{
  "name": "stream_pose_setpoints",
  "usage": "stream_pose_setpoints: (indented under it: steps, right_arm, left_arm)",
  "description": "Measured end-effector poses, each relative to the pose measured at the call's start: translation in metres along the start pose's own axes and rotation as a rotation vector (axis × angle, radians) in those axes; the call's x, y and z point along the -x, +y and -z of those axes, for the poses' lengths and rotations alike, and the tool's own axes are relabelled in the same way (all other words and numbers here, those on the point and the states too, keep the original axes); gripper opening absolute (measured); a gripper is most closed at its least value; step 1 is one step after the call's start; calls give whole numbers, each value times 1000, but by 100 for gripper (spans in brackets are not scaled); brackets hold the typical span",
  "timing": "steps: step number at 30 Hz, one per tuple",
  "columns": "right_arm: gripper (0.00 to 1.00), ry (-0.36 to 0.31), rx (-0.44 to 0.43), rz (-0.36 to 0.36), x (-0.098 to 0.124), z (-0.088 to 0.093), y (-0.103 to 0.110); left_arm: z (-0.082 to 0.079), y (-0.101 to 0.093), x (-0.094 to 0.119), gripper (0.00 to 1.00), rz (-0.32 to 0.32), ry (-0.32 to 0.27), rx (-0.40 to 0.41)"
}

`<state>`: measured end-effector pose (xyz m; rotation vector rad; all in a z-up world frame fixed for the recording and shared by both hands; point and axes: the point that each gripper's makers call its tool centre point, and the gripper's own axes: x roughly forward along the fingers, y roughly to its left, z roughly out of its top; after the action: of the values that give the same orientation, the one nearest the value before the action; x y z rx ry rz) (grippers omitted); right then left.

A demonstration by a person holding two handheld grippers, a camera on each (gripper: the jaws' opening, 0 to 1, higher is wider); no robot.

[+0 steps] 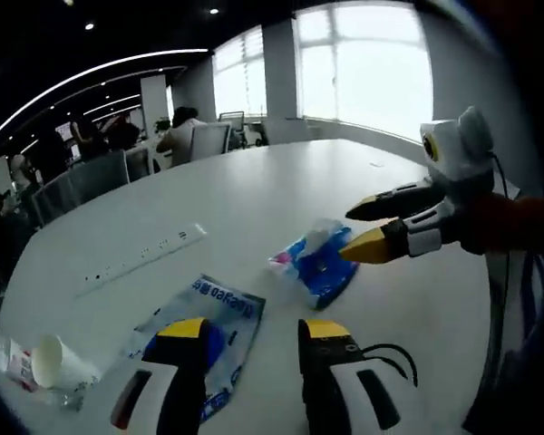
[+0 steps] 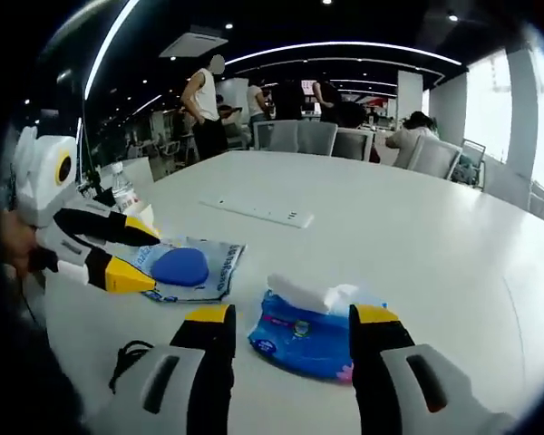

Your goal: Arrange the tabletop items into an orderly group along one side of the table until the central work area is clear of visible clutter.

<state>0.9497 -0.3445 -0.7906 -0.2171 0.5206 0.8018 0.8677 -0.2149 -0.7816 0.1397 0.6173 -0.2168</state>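
Right hand-held gripper (image 2: 290, 333) hangs open and empty, jaws either side of the blue wipes pack (image 2: 310, 333) on the white bench (image 2: 417, 236). Left hand-held gripper (image 1: 254, 343) likewise open, empty, over a clear pouch (image 1: 219, 319) holding a blue pad. Farther off lies a white power strip (image 2: 263, 212).

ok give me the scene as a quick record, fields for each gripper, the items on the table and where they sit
left gripper: open, over the pouch
right gripper: open, jaws either side of the wipes
wipes: blue pack, a white sheet sticking out
pouch: flat clear bag with a blue pad inside, beside the wipes
power strip: white, farther back on the table
cup: white, on its side near the table edge
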Motion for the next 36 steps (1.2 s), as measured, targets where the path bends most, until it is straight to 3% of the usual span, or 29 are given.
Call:
stream_pose_setpoints:
  steps: [3,19,28,36]
  right_arm:
    - [47,-1,13,-16,-3,-3,9]
    - [50,5,48,-98,-23,-17,54]
    - [48,43,72,-151,-42,-11,79]
    - [43,97,63,-168,-59,-1,87]
  left_arm:
    - [3,14,15,38,-62,-26,8]
    - [53,48,57,42,-162,-3,114]
    - [87,67,59,41,-210,44,175]
    - [108,84,56,39,-241,83,251]
